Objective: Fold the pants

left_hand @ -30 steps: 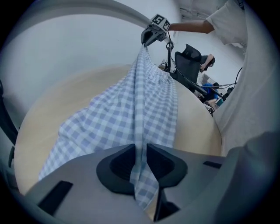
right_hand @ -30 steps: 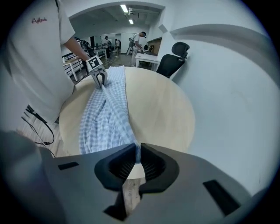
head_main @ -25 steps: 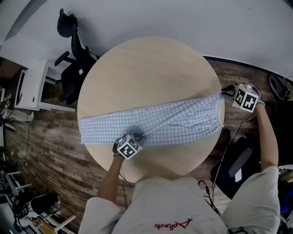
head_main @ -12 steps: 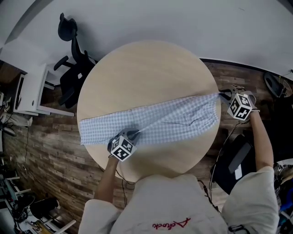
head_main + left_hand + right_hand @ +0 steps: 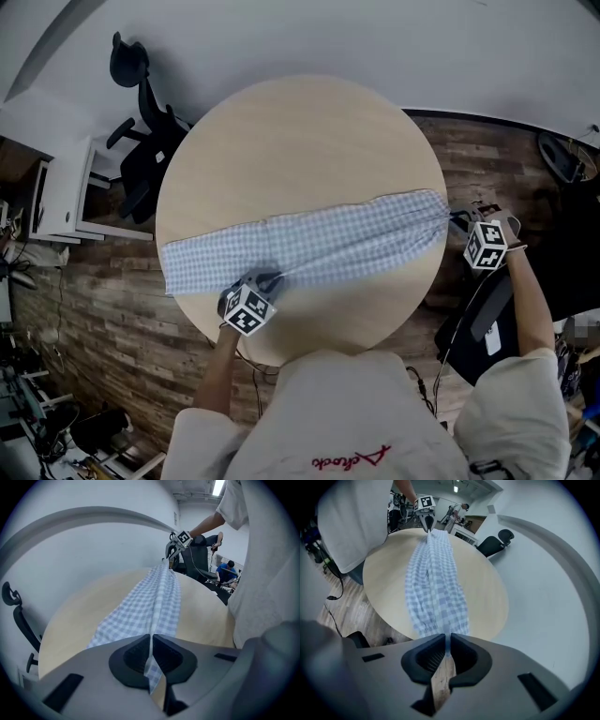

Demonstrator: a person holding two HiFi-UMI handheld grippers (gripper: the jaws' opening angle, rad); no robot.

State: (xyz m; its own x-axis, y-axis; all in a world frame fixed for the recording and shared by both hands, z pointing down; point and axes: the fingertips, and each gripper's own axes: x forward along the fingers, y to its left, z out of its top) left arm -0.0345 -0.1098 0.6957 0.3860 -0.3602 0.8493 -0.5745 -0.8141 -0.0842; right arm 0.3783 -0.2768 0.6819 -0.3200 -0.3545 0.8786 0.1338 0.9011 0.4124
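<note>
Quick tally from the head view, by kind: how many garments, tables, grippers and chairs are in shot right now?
blue-and-white checked pants: 1
round light wooden table: 1
handheld grippers: 2, the left gripper and the right gripper, each with jaws clamped on one end of the garment
black office chair: 1
Total: 5

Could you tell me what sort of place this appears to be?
Likely an office or lab workspace: a black office chair and a white cabinet stand beside the round wooden table, on a wood-plank floor.
</note>
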